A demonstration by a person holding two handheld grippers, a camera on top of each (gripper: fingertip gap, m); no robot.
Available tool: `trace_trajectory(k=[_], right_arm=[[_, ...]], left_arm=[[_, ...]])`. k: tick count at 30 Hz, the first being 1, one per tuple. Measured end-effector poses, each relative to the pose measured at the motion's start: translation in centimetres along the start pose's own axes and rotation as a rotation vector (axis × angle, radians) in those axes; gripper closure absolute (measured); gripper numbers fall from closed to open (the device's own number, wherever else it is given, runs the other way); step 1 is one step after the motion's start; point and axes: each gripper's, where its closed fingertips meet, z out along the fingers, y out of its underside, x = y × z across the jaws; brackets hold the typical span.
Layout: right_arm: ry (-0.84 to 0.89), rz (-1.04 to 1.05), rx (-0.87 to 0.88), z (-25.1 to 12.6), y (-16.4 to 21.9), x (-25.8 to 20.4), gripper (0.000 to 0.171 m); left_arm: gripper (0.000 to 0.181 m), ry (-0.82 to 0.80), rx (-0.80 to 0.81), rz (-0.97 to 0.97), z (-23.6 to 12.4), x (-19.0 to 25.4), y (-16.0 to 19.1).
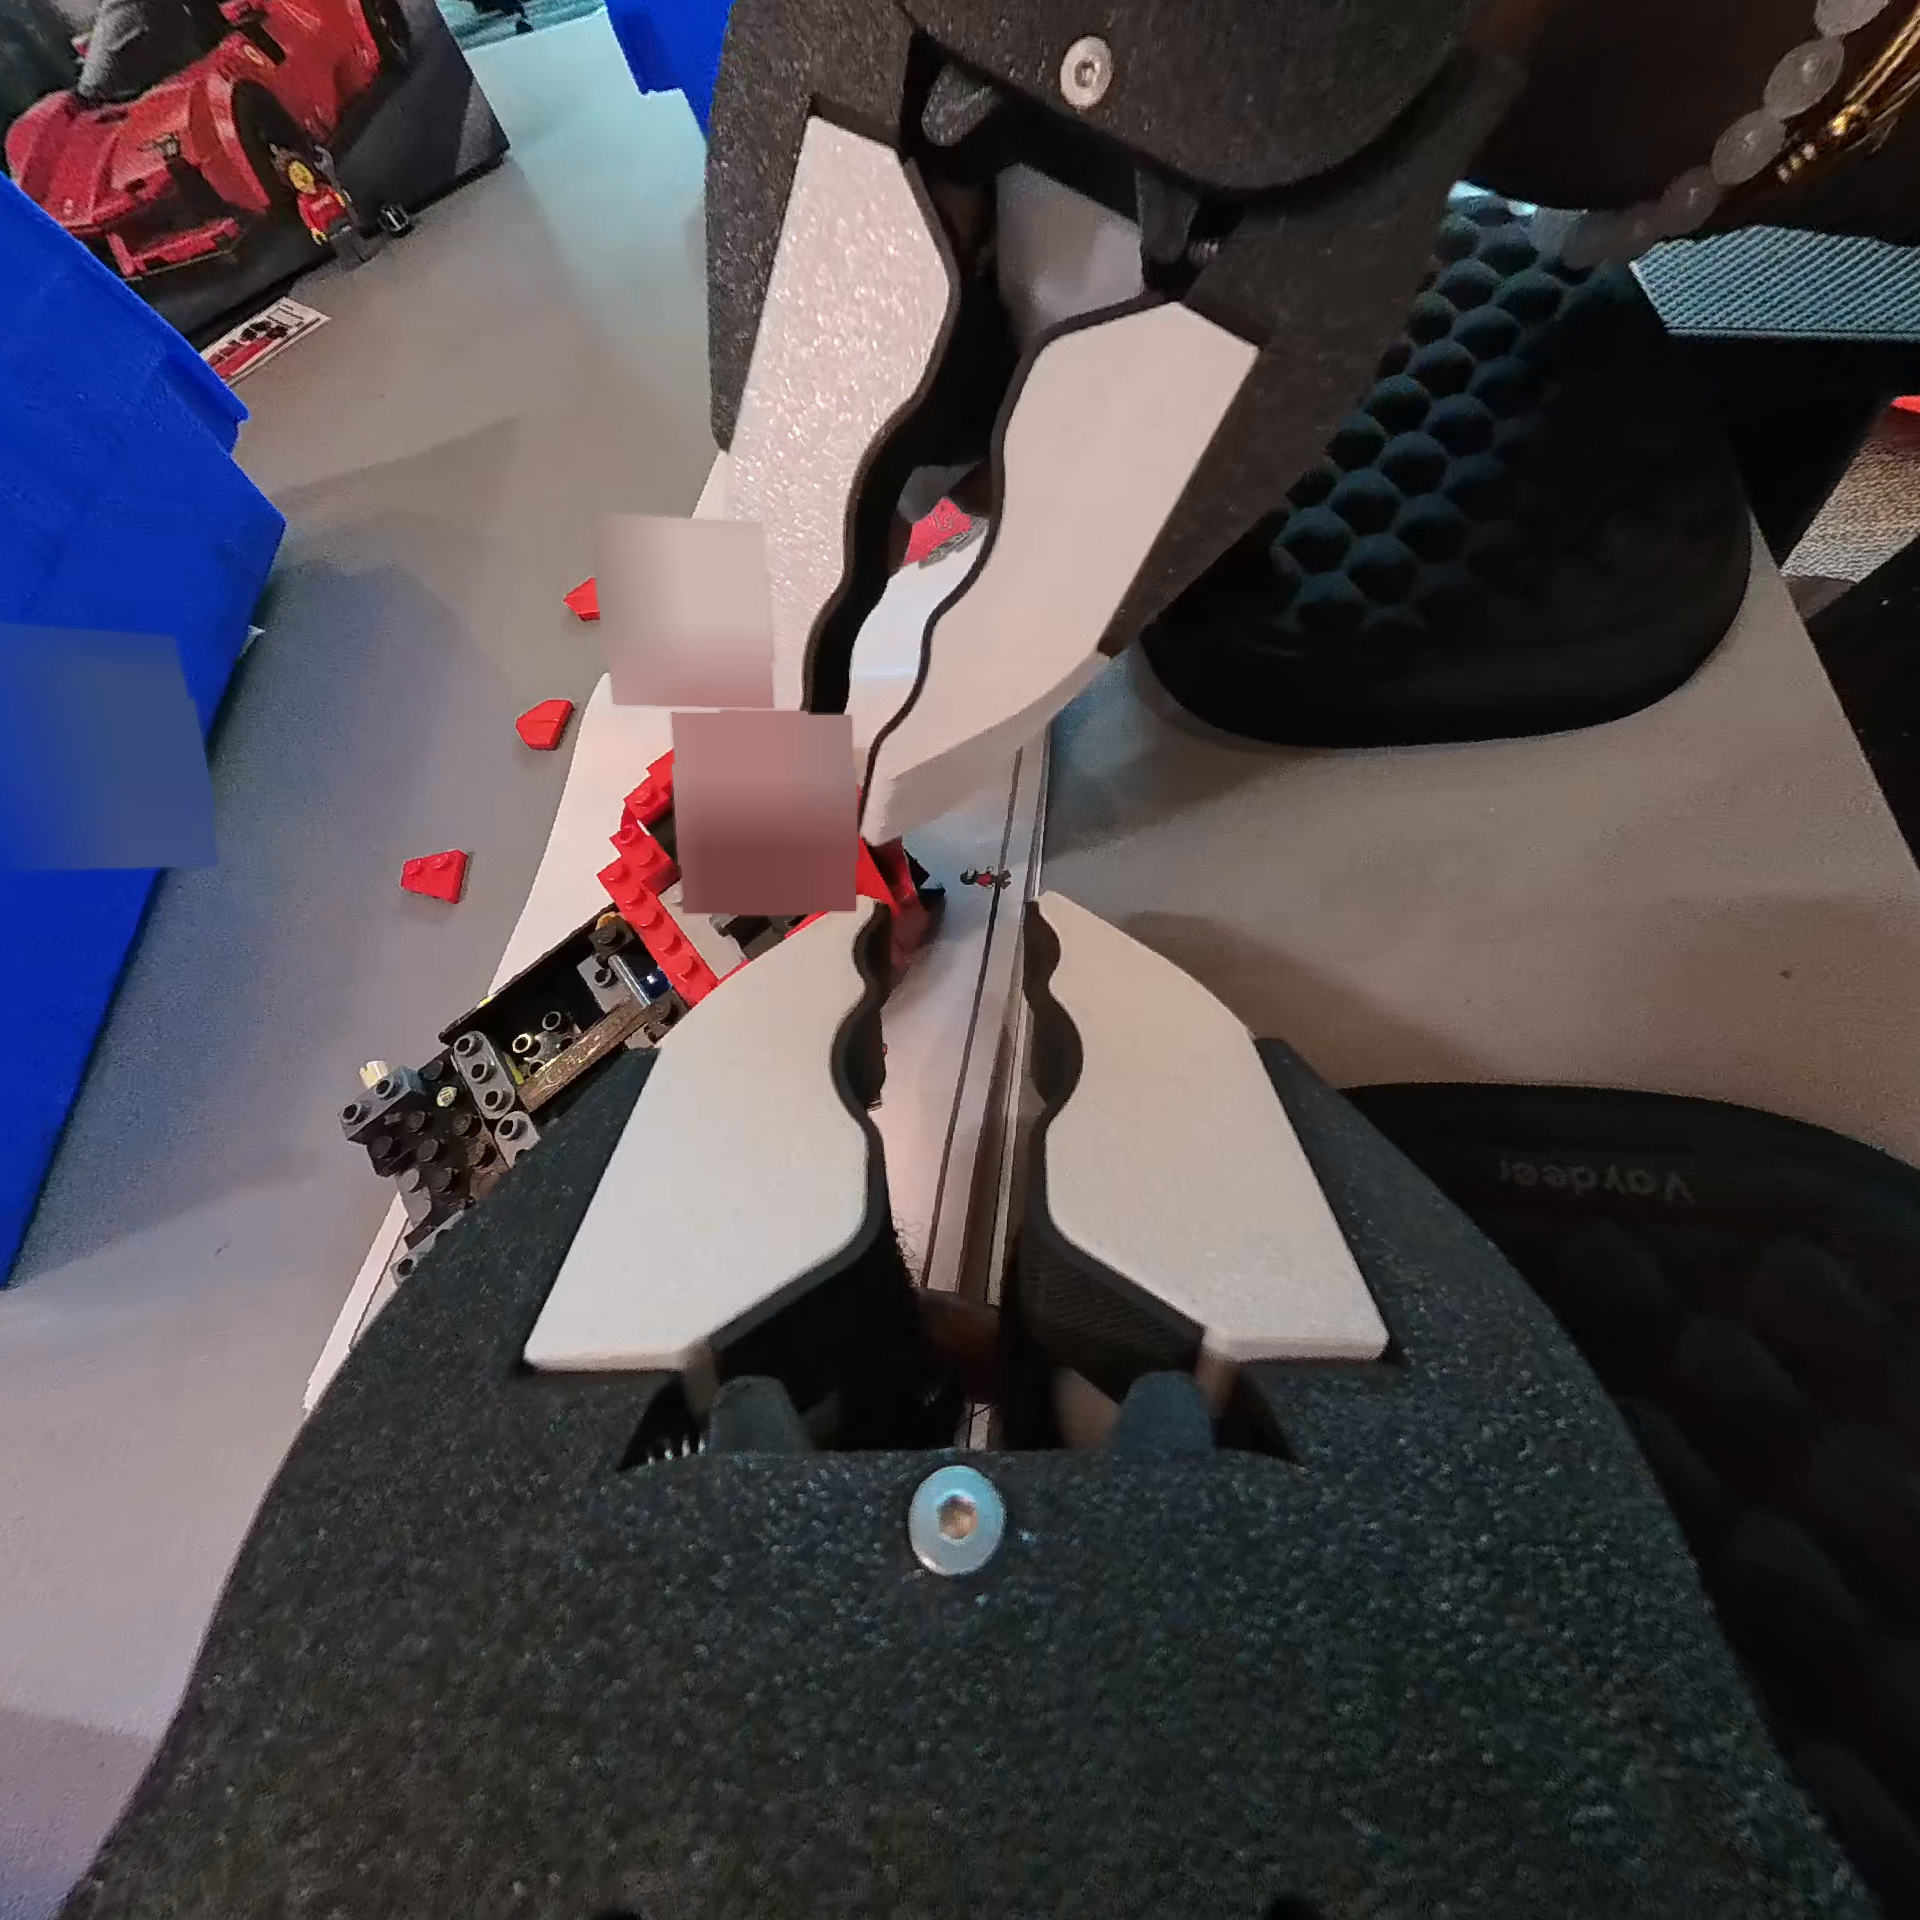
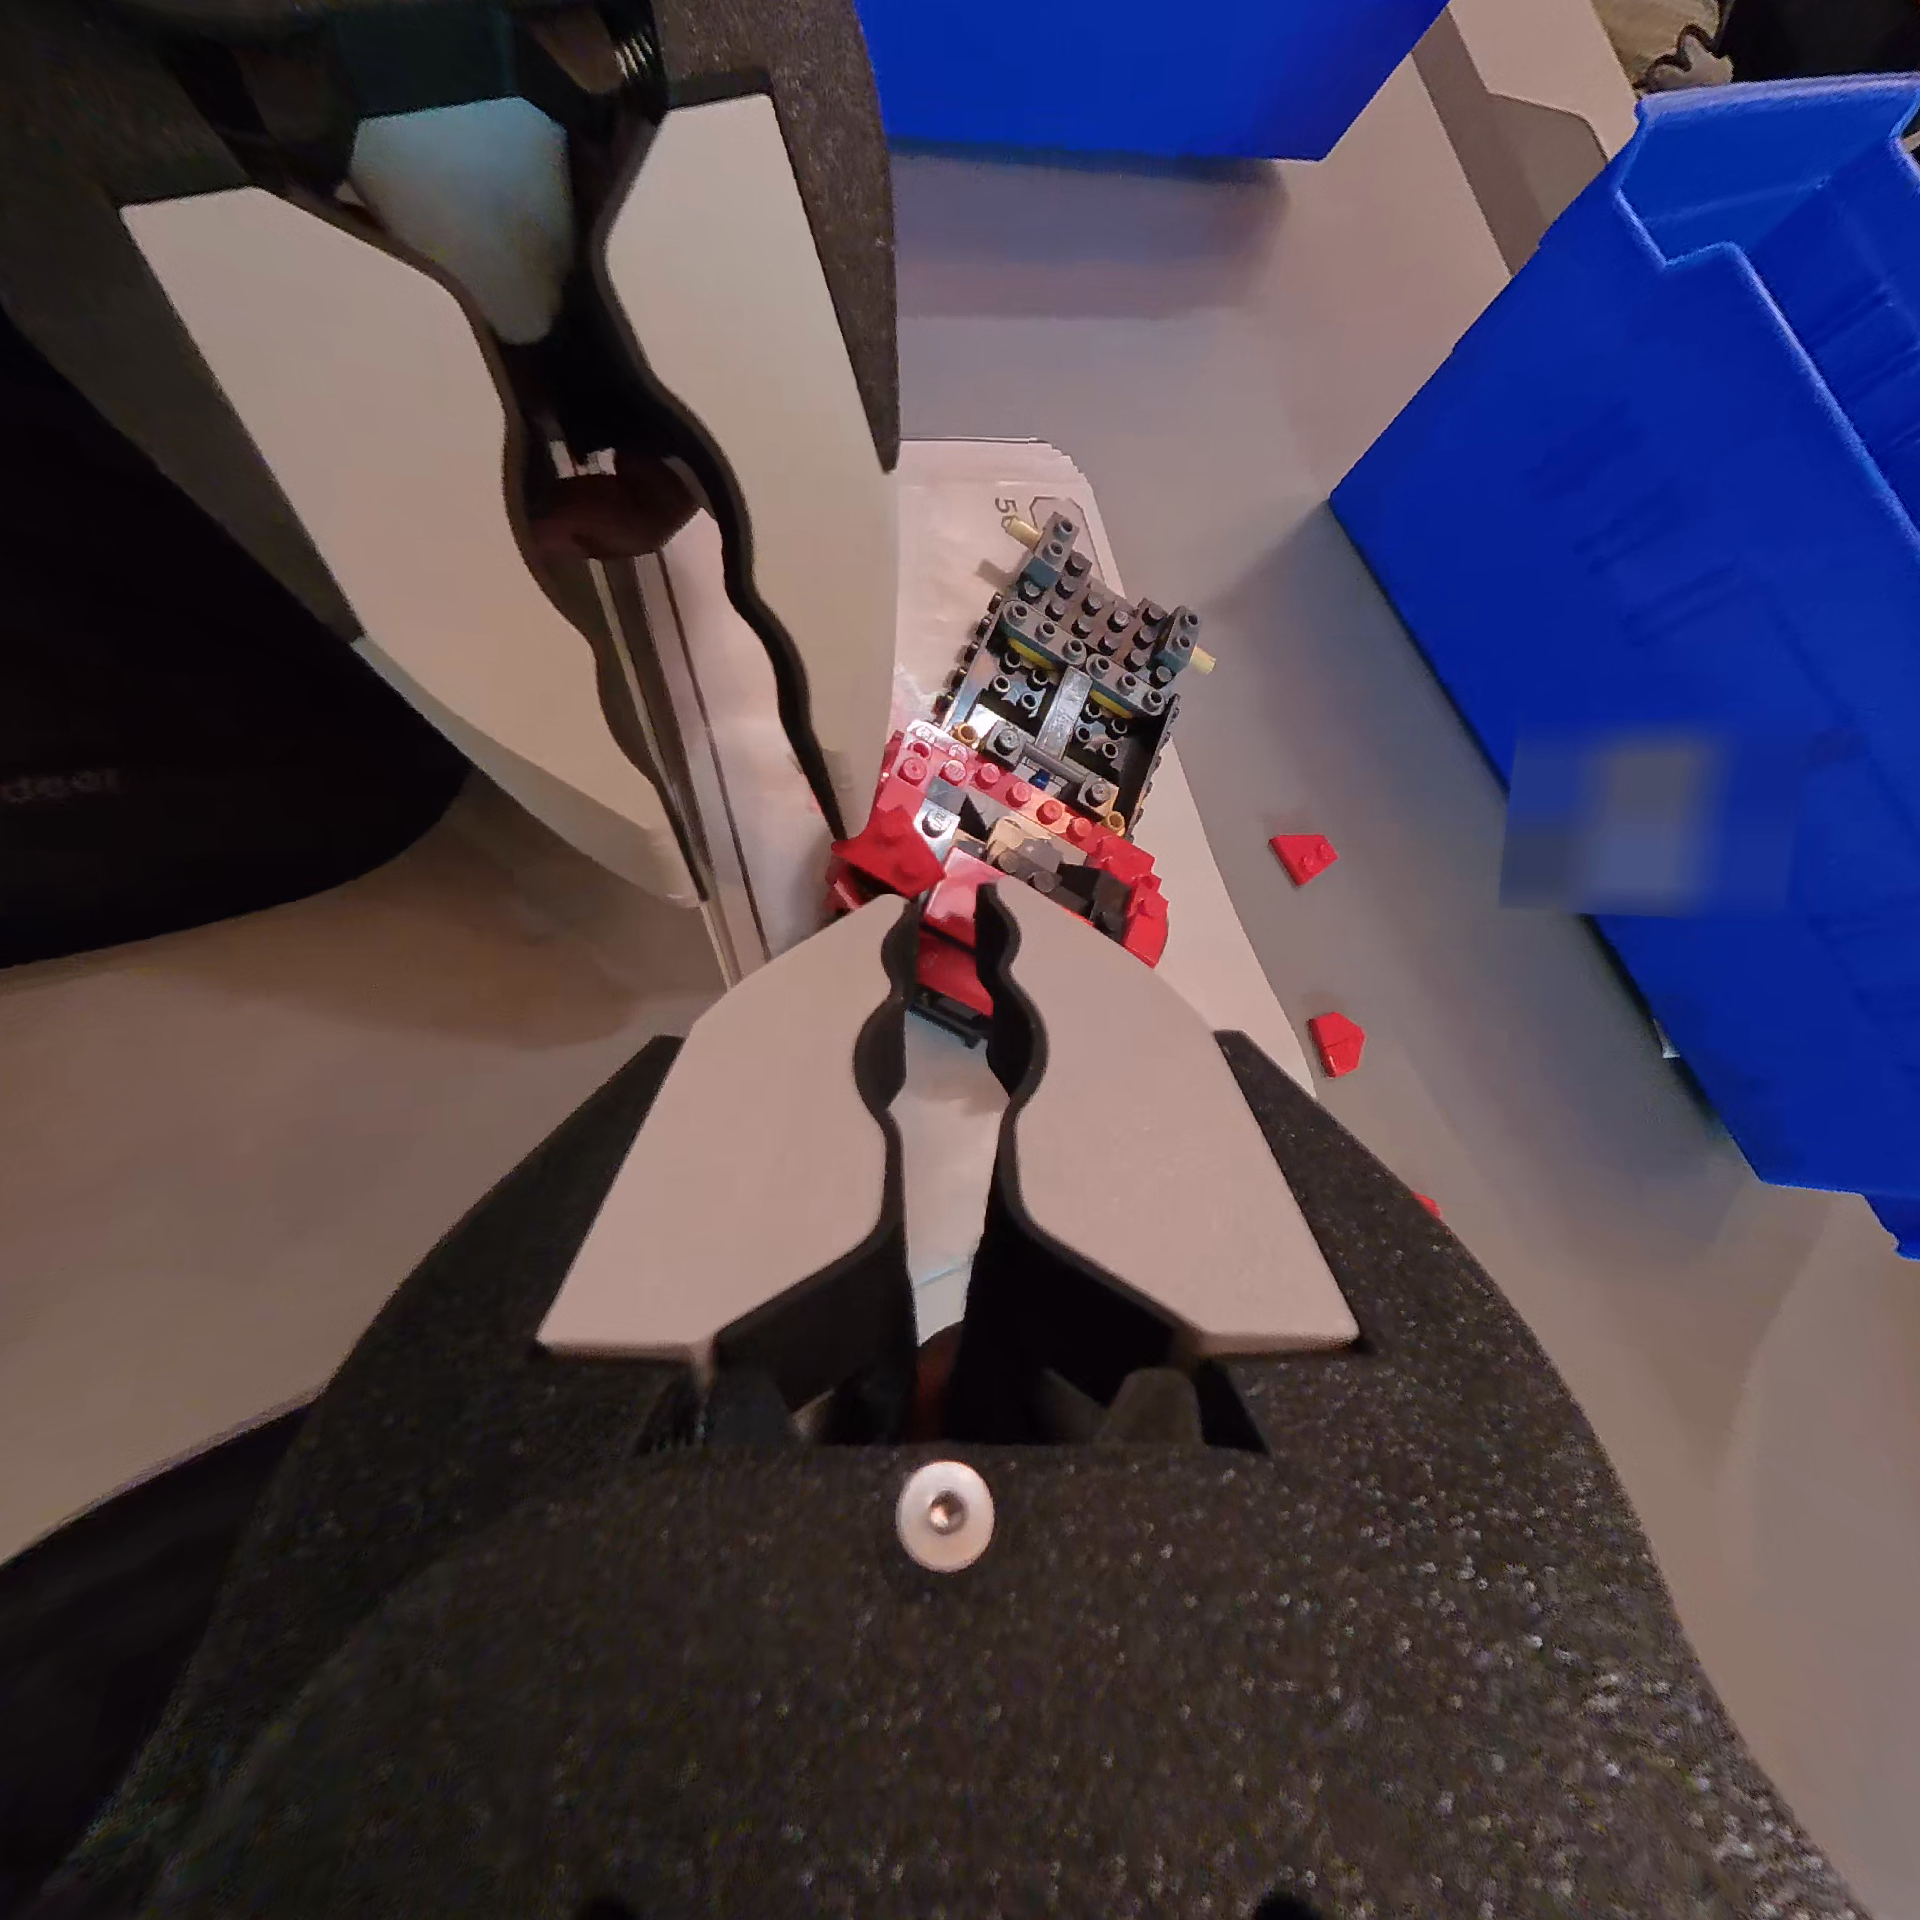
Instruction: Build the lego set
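The right gripper (image 2: 940, 920) stood with a narrow gap between its fingers at the red end of the lego car (image 2: 1023, 790), which lay on a white sheet (image 2: 1195, 977) near two blue bins (image 2: 1662, 582).

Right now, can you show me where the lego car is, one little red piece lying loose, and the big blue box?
lego car (image 2: 1081, 675): right wrist view, on its dark studded end.
loose red piece (image 2: 1303, 856): right wrist view, on its flat top.
blue box (image 2: 1621, 468): right wrist view, on its side wall.
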Motion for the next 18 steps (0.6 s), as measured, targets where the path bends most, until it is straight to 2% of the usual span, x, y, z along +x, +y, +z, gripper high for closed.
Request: trace_trajectory(k=[8,18], right_arm=[[0.001,-0.003,0.0,-0.06,0.12,0.07,0.161],[0.0,0.005,0.005,-0.05,0.16,0.11,0.161]], left_arm=[[0.158,-0.031,-0.009,-0.033,-0.6,-0.69,0.32],[0.158,0.018,-0.039,-0.038,-0.16,0.22,0.65]])
